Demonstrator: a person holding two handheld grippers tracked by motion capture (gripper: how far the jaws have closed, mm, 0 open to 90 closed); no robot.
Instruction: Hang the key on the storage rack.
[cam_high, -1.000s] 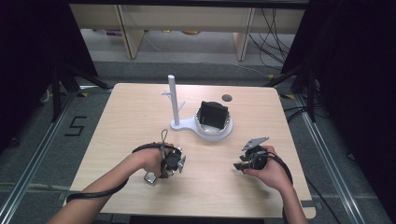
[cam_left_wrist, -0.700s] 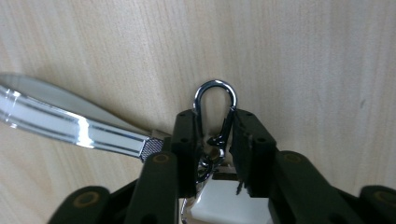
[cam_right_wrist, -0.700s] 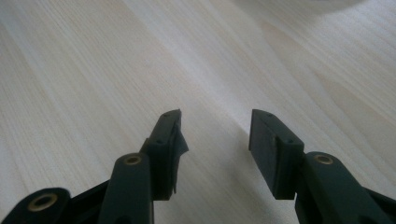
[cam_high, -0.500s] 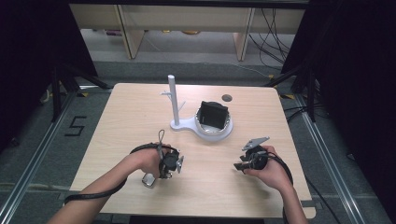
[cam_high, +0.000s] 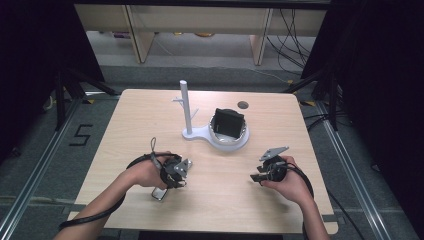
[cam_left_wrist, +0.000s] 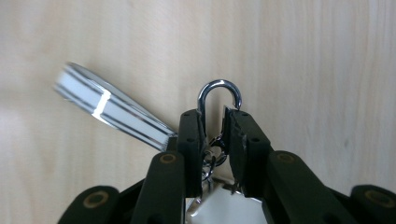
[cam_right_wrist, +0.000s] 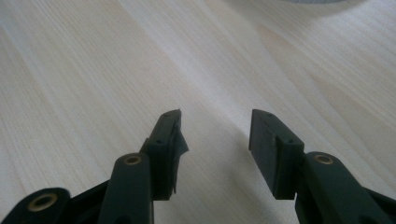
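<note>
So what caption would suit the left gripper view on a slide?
Left gripper shut on a silver clasp above the wooden table.

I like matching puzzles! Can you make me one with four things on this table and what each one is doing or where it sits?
Things:
1. left gripper
2. right gripper
3. black box
4. white post

States:
A. standing upright on a white base
B. jaws apart, nothing between them
C. sitting in the round white dish
D. jaws closed on a shiny metal hook

Pairs: 1-D, 2-B, 3-C, 4-A
</note>
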